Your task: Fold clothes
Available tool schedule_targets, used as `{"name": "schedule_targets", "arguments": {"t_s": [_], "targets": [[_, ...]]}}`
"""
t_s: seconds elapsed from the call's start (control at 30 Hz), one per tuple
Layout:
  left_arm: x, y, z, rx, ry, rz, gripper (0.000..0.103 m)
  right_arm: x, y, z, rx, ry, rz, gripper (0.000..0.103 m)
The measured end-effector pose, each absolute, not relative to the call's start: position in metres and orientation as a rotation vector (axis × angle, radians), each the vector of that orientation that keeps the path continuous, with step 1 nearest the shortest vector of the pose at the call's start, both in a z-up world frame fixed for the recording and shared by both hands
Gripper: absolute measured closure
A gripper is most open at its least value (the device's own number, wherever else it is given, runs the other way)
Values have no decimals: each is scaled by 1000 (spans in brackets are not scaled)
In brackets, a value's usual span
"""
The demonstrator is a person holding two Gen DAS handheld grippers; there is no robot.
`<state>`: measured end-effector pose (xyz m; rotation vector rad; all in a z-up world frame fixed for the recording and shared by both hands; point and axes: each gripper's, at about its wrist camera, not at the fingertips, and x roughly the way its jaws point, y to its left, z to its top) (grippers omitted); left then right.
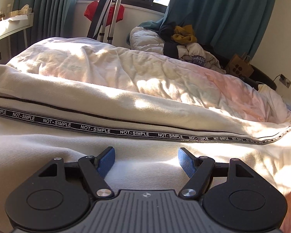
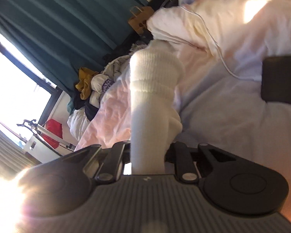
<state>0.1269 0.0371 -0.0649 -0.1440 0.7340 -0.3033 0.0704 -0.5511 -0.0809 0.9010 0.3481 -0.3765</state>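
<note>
A cream ribbed garment (image 1: 137,167) lies spread on the bed, with a black tape (image 1: 133,132) printed NOT-SIMPLE running across it. My left gripper (image 1: 146,160) hovers just over this cloth, open, its blue pads (image 1: 106,161) holding nothing. In the right wrist view my right gripper (image 2: 148,151) is shut on a ribbed cuff (image 2: 155,81) of the cream garment, which hangs out from between the jaws above the bedding. The view is tilted and blurred.
A rumpled pale pink and cream duvet (image 1: 164,77) covers the bed behind the garment. A heap of clothes (image 1: 184,42) sits by the teal curtain (image 1: 223,15). A white cable (image 2: 213,38) and a dark flat object (image 2: 281,79) lie on the sheet. A brown paper bag (image 1: 239,66) stands beside the bed.
</note>
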Motion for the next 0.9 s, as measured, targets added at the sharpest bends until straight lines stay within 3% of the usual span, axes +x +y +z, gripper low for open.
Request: {"name": "schedule_targets", "arguments": {"t_s": [0.33, 0.53, 0.73, 0.9], "targets": [[126, 50, -54, -196, 730, -311, 29, 81, -429, 20, 342, 258, -295, 86], [124, 77, -40, -305, 691, -303, 30, 84, -324, 42, 50, 222, -201, 86], [123, 109, -25, -436, 640, -294, 30, 87, -203, -16, -245, 316, -83, 86], [124, 122, -24, -488, 637, -308, 30, 92, -127, -100, -460, 544, 22, 86]]}}
